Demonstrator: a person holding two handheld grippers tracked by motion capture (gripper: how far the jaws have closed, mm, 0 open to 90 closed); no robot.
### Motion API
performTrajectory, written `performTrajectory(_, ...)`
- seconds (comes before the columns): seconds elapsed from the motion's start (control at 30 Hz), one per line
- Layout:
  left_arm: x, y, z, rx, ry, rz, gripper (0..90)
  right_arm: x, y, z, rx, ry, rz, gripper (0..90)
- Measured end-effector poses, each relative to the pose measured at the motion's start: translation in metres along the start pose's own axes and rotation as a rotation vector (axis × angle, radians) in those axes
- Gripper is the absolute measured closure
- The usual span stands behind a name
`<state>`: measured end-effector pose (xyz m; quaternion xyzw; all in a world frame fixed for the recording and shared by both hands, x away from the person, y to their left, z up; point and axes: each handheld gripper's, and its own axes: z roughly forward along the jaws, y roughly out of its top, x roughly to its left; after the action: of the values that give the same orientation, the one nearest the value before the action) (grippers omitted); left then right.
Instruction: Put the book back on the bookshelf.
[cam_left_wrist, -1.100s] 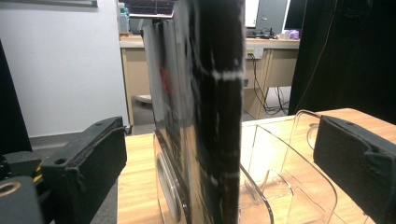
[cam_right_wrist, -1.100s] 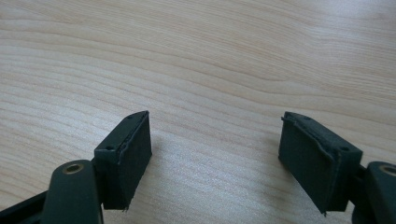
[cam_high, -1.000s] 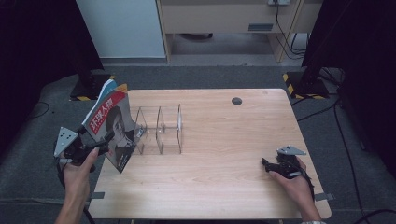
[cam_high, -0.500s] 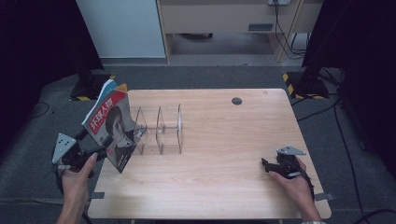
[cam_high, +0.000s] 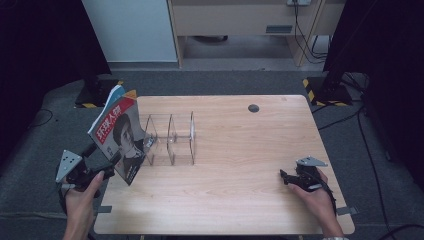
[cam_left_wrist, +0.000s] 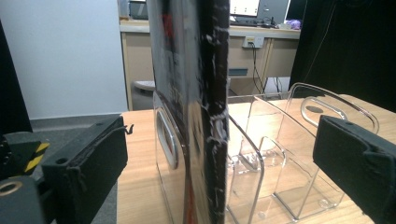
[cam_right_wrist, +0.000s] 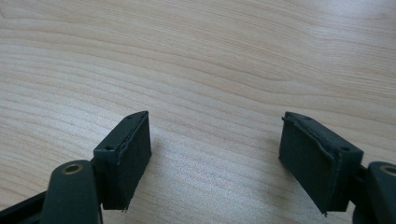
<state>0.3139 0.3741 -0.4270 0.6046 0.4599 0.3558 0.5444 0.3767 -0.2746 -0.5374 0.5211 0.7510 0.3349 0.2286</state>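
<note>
1. Since the earlier frames, the left hand-held gripper (cam_high: 107, 170) has drawn back toward the near left corner of the worktop (cam_high: 240, 200), and its jaws now stand apart on either side of the magazine (cam_high: 120, 140) rather than pressing it.
2. Seen from the left gripper view, the magazine (cam_left_wrist: 194, 112) stands on edge between the two black jaws, with a clear gap to each, so this hand-held gripper is open and grips nothing.
3. From the high view, the magazine leans at the left end of the clear acrylic file rack (cam_high: 170, 140), its cover facing near and left, its top tilted toward the left edge of the worktop.
4. Up close, the rack (cam_left_wrist: 280, 158) shows its transparent dividers just right of the magazine, the nearest divider close against the cover; whether they touch I cannot tell.
5. At the near right of the worktop, the right hand-held gripper (cam_high: 286, 176) is held low by the person's hand.
6. Its own view shows the two jaws wide apart over bare wood (cam_right_wrist: 210, 70), open and holding nothing.
7. A small dark round disc (cam_high: 253, 108) lies at the far side of the worktop, well apart from the rack.
</note>
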Motion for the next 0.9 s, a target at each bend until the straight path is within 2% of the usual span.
performTrajectory(0.27, -0.006, -0.008, -0.006, 0.034, 0.019, 0.011, 3.7, 0.000, 0.000, 0.000, 0.003, 0.003, -0.002, 25.2)
performTrajectory(0.4, -0.010, -0.014, -0.009, 0.076, 0.027, 0.018, 3.9, 0.000, 0.000, 0.000, 0.002, 0.004, -0.002, 25.0)
performTrajectory(0.9, -0.014, -0.037, -0.015, 0.141, 0.014, 0.010, 4.9, 0.001, 0.000, 0.000, -0.002, 0.004, 0.001, 24.9)
